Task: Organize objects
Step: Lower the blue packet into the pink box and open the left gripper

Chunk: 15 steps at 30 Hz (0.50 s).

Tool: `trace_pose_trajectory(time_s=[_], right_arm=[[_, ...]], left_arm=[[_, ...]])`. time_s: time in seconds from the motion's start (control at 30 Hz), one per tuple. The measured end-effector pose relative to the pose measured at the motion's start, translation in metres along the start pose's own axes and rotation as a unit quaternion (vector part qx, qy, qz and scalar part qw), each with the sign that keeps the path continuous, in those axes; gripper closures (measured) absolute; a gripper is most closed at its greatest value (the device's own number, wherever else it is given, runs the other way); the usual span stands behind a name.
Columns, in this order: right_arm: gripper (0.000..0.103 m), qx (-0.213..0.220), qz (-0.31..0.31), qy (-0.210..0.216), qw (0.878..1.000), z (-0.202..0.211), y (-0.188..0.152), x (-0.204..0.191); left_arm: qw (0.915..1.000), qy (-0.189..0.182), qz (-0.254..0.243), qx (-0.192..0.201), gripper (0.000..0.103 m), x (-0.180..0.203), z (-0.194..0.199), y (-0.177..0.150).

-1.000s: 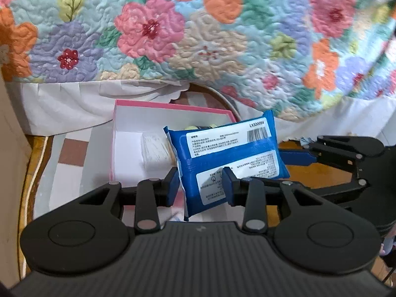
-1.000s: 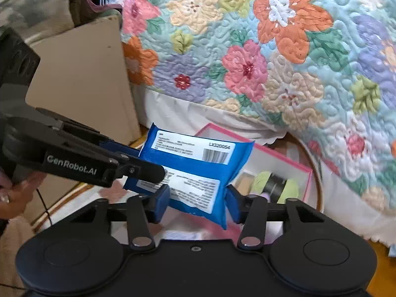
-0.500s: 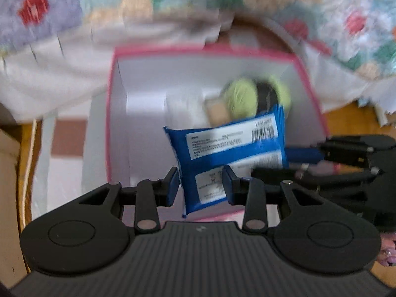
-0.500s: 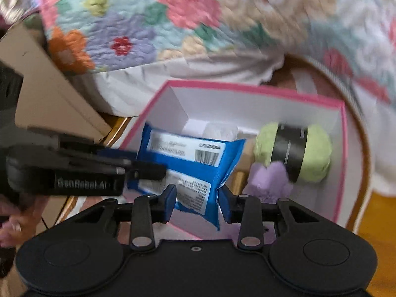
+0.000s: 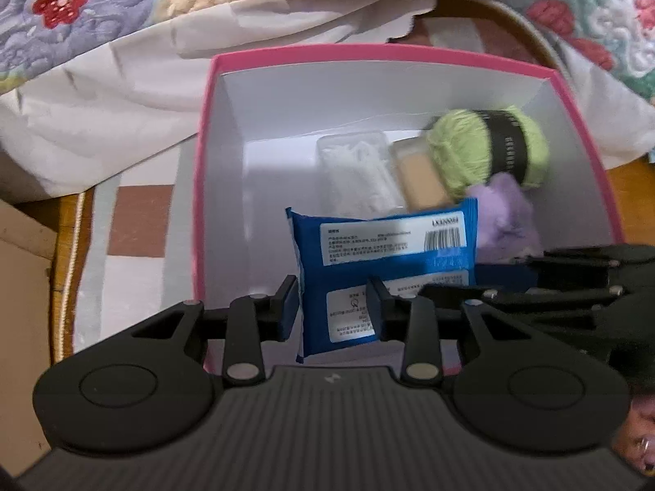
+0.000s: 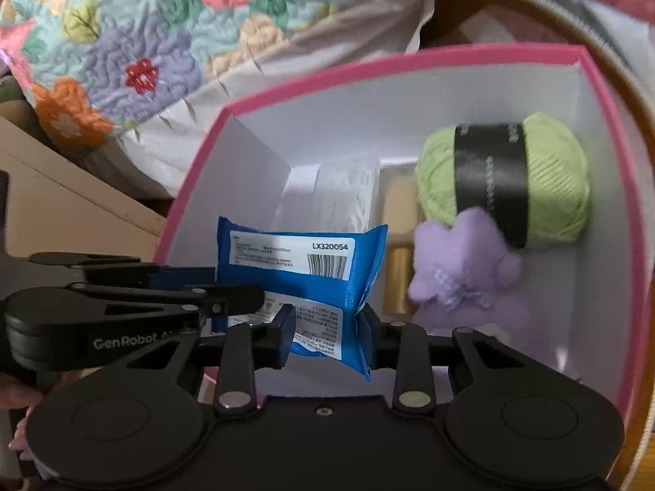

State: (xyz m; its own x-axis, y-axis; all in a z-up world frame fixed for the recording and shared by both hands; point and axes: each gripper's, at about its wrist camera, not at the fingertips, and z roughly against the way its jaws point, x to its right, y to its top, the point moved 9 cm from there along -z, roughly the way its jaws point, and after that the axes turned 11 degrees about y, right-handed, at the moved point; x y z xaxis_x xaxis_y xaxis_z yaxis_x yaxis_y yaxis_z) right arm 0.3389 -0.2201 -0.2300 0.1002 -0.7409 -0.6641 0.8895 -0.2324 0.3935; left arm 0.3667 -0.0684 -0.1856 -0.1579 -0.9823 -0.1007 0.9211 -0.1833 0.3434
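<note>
A blue packet with white labels [image 5: 380,262] is held by both grippers over the open pink box [image 5: 368,51]. My left gripper [image 5: 333,305] is shut on the packet's near left end. My right gripper [image 6: 327,329] is shut on its other end [image 6: 315,278]. The packet hangs low inside the box [image 6: 401,61], above its white floor. The left gripper's body also shows in the right wrist view, at the left.
In the box lie a green yarn ball with a black band [image 6: 507,176], a purple plush piece [image 6: 462,274], a clear packet of white items [image 5: 360,172] and a tan block [image 5: 417,178]. A floral quilt [image 5: 82,8] hangs behind; a cardboard box [image 6: 61,200] stands left.
Both grippers have carried the blue packet forward and down, from in front of the quilt to low inside the pink box. Both stay shut on it.
</note>
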Motion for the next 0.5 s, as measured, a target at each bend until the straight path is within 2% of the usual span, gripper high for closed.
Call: trace_pose_trajectory(time_s=[0.07, 0.13, 0.2, 0.3, 0.5], right_arm=[[0.066, -0.006, -0.008, -0.003, 1.000, -0.009, -0.004, 0.001], [0.066, -0.004, -0.021, -0.006, 1.000, -0.014, -0.007, 0.003], [0.063, 0.000, -0.023, -0.020, 1.000, -0.015, -0.008, 0.004], [0.062, 0.011, -0.013, -0.046, 0.999, -0.004, -0.006, 0.001], [0.051, 0.033, 0.051, -0.066, 0.996, 0.043, -0.006, -0.039]], left_arm=[[0.9997, 0.021, 0.006, 0.011, 0.065, -0.006, -0.002, 0.002], [0.9995, 0.019, 0.010, 0.022, 0.059, -0.009, 0.001, 0.001], [0.9994, 0.002, 0.019, 0.030, 0.055, -0.011, 0.008, 0.000], [0.9985, -0.015, 0.033, 0.042, 0.055, -0.017, 0.022, -0.004], [0.9955, -0.061, 0.054, 0.047, 0.054, -0.025, 0.058, -0.018]])
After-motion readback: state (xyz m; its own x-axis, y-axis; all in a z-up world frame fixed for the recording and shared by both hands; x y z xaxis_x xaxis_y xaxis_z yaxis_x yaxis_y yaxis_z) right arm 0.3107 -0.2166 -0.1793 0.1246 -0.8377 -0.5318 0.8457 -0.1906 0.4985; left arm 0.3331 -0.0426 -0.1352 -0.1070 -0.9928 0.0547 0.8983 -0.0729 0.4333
